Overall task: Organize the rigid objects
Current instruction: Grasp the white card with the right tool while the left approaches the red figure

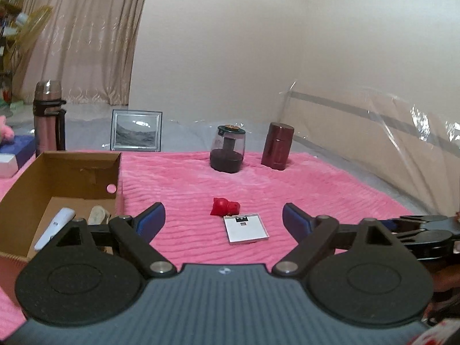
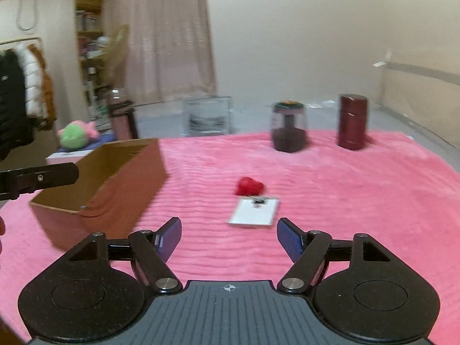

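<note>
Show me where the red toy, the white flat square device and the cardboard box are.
red toy (image 1: 225, 207): left wrist view, middle of its body.
white flat square device (image 1: 246, 229): left wrist view, centre of its top face.
cardboard box (image 1: 77, 169): left wrist view, inner back wall.

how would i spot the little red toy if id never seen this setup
Find the pink blanket with a cardboard box at its left. Mid-blanket lies a flat white square; the red toy touches its far edge, the only small bright red thing there.
</note>
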